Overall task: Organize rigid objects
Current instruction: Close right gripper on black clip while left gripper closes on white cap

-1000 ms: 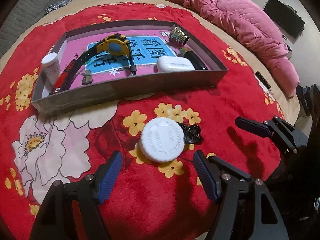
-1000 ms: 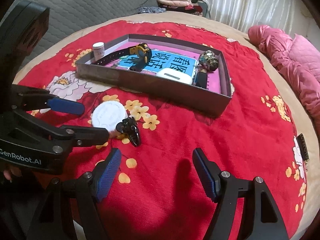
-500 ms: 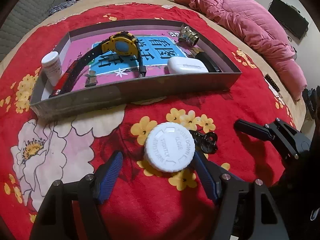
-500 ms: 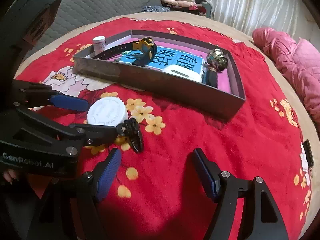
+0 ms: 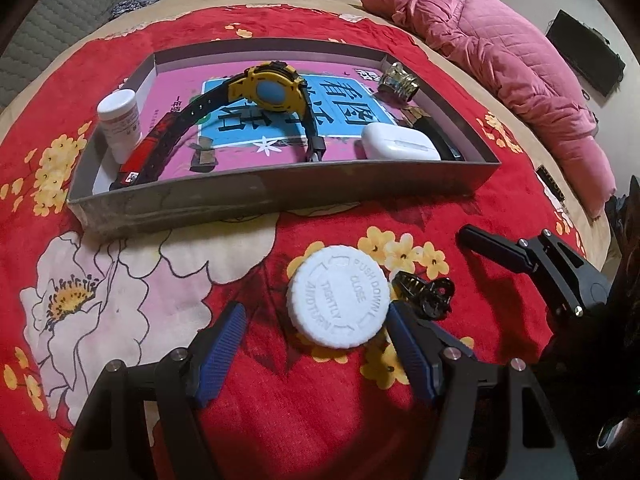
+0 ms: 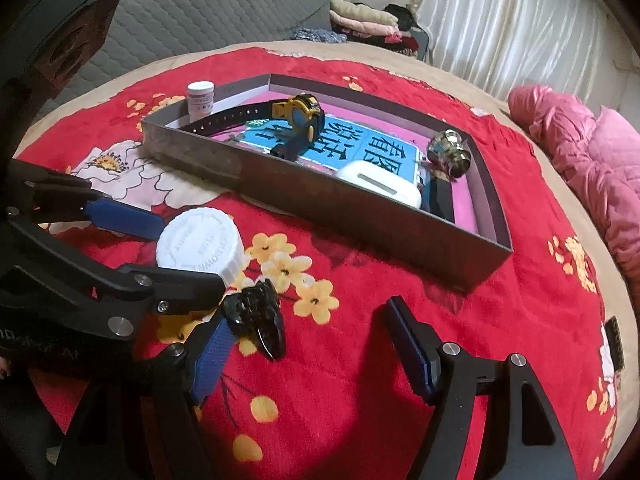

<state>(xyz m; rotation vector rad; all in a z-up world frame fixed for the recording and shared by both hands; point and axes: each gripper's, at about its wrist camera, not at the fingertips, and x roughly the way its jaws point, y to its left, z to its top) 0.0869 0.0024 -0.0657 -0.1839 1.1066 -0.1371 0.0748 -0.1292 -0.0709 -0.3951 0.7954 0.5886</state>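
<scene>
Left wrist view: the left gripper [image 5: 316, 344] has its fingers apart around the white cap [image 5: 339, 296] on the red blanket [image 5: 120, 280], the right finger close against its edge. A black clip [image 5: 426, 296] lies just right of the cap; the tray [image 5: 280, 196] sits beyond.

Right wrist view: the right gripper [image 6: 312, 348] has its fingers apart, the clip [image 6: 260, 316] by its left finger, right of the cap [image 6: 200, 240].
</scene>
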